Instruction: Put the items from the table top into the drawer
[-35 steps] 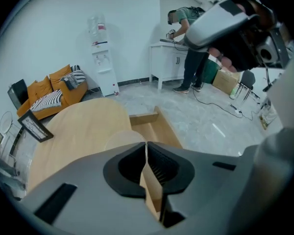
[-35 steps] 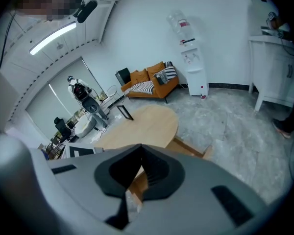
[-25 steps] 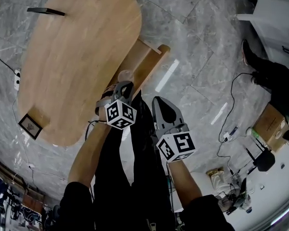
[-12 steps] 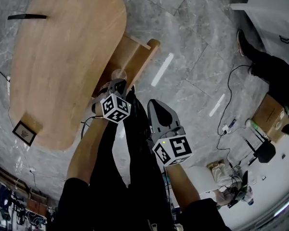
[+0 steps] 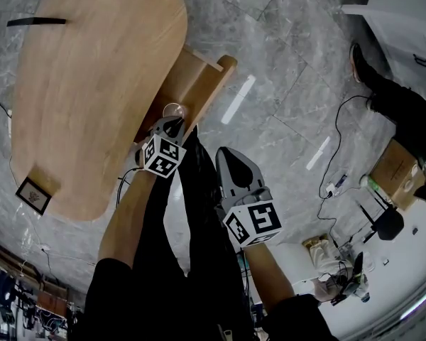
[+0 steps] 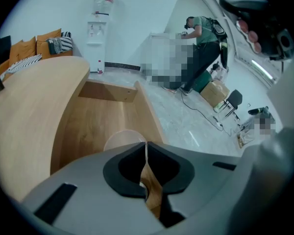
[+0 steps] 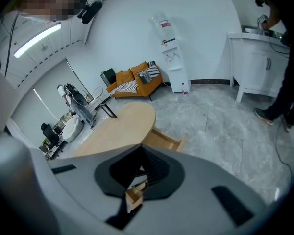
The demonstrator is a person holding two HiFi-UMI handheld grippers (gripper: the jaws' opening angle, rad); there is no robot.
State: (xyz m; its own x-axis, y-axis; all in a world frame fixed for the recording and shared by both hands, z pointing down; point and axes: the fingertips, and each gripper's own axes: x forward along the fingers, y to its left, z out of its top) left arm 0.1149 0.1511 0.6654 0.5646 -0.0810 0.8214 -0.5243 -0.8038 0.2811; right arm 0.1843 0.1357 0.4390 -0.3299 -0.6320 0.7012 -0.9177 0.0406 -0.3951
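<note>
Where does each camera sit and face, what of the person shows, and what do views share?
Head view: on the head, facing steeply down at table, open drawer; forearms, legs show.
Left gripper view: on the left hand-held gripper, shut on a clear item, facing into the drawer.
Right gripper view: on the right hand-held gripper, facing table and room.
Neither shows a clear limb; all share the drawer.

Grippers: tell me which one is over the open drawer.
The left gripper, shut on a clear round item above the drawer; the right gripper is off to the side of it.
</note>
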